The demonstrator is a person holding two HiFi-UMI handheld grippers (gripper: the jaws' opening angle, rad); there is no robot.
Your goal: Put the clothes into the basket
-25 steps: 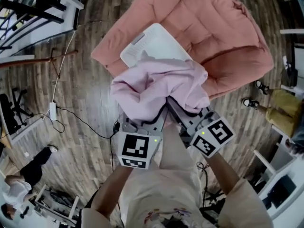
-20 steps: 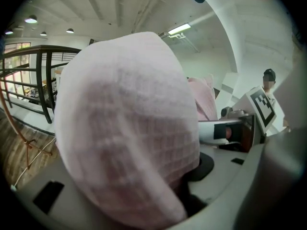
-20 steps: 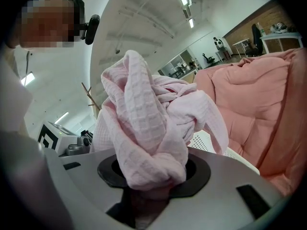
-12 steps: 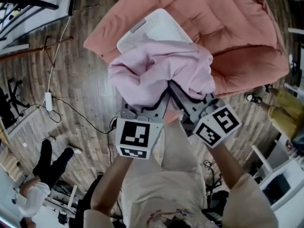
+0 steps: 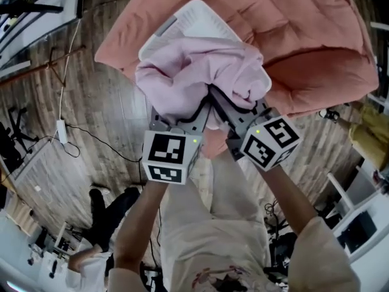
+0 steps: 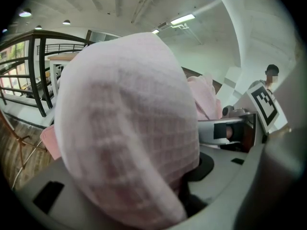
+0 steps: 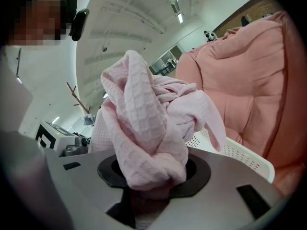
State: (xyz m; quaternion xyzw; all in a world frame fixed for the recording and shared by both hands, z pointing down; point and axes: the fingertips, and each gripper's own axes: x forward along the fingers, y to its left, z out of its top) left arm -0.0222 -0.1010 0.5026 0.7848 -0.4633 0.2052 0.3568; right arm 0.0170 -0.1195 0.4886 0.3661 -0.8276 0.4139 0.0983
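Both left gripper point(image 5: 196, 115) and right gripper point(image 5: 228, 109) jaws clamping pink cloth point(image 5: 200, 72), lowered nearer basket point(image 5: 191, 23).

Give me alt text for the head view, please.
The left tongs and right tongs both grip a bunched pale pink garment over a white basket. The basket rests against a large salmon-pink cushion on a wooden floor.

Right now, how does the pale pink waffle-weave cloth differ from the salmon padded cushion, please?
The pale pink waffle-weave cloth is small and bunched; the salmon padded cushion is broad and puffy. The left gripper and right gripper hold the cloth over the white plastic basket; the cushion lies on the floor. Both are soft and pink.
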